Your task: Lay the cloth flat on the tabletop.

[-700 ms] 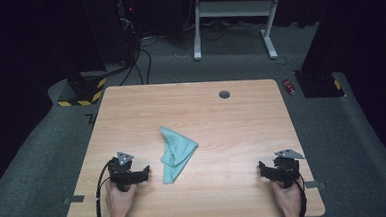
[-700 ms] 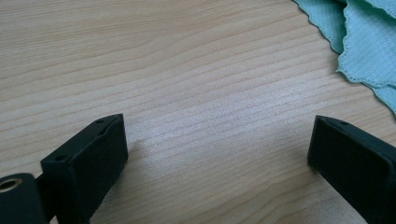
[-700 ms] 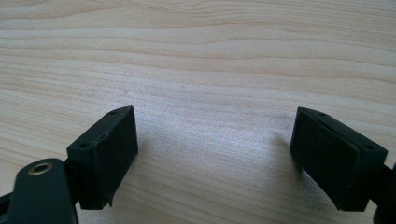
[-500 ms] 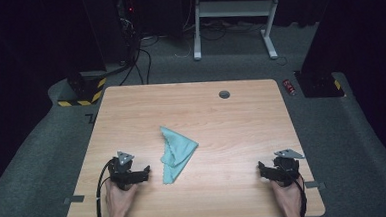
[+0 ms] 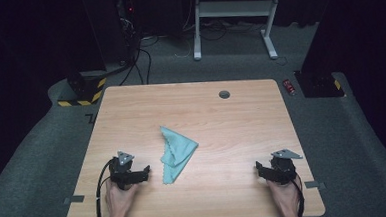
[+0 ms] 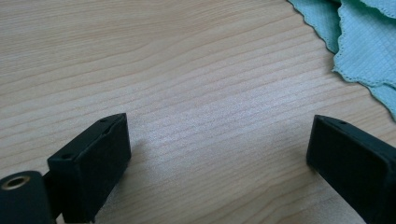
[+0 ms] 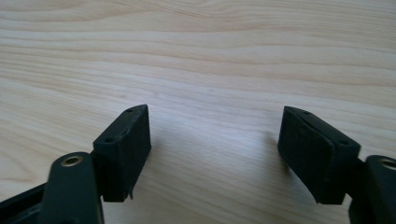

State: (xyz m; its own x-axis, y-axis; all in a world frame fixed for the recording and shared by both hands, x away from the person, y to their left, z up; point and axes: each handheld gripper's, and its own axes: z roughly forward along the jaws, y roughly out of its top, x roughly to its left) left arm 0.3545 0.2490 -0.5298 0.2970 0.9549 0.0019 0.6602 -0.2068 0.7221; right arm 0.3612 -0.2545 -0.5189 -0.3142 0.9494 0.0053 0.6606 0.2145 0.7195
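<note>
Two grippers are rested on the near edge of the wooden worktop (image 5: pixel 191 108), the left gripper (image 5: pixel 145 169) just beside the crumpled teal cloth (image 5: pixel 176 152) and the right gripper (image 5: pixel 258 166) well apart from it, and both pairs of jaws are held wide open with nothing between them. Since the cloth is lying folded over itself near the middle, more than one layer could be pinched at once, though how the layers are stacked cannot be made out from above. If only the scalloped edge were caught, it could slip free.
</note>
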